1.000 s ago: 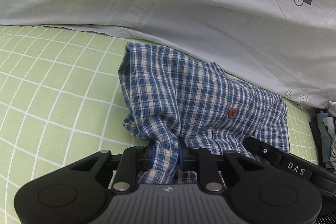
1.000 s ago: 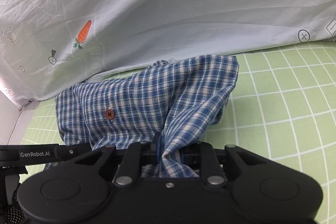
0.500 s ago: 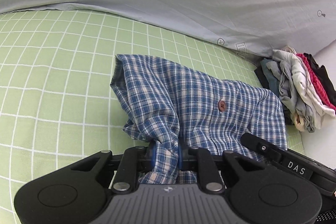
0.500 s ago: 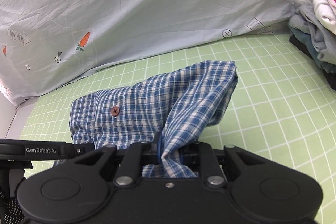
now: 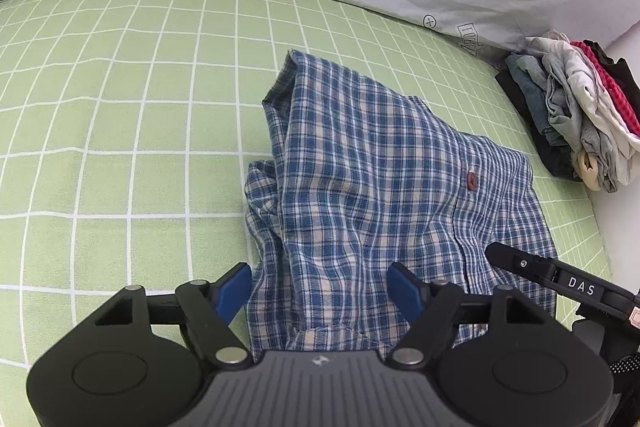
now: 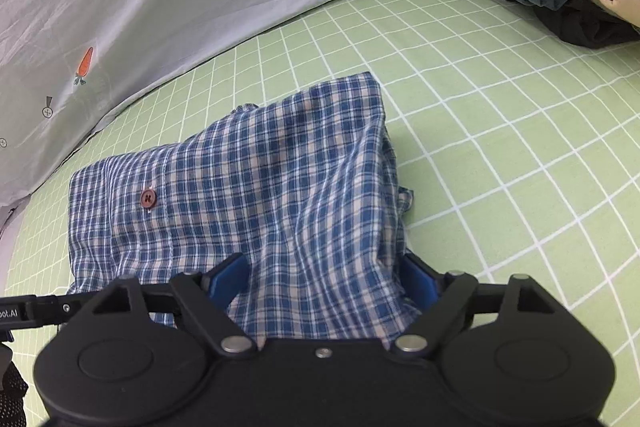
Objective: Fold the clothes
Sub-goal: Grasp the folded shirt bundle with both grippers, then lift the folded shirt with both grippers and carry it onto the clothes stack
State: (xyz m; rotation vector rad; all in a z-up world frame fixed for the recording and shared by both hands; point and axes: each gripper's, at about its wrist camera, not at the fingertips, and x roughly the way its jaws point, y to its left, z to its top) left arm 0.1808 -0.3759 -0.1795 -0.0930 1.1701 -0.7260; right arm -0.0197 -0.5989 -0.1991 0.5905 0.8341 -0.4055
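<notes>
- Left hand-held gripper (image 5: 322, 289): its blue fingers (image 5: 232, 285) stand wide apart, with the near edge of the plaid shirt (image 5: 380, 195) lying loose between them, unpinched.
- Right hand-held gripper (image 6: 324, 281): jaws likewise spread, the shirt's hem draped between the pads.
- The shirt sits folded on the green checked bed sheet (image 5: 120, 131), a red-brown button (image 6: 148, 197) showing on top (one far corner stands slightly raised).
- Beyond it, a pale grey quilt (image 6: 160, 7) with carrot prints runs along the back.
- A stack of folded clothes (image 5: 580, 115) rests at the far side of the sheet, well apart from the shirt.
</notes>
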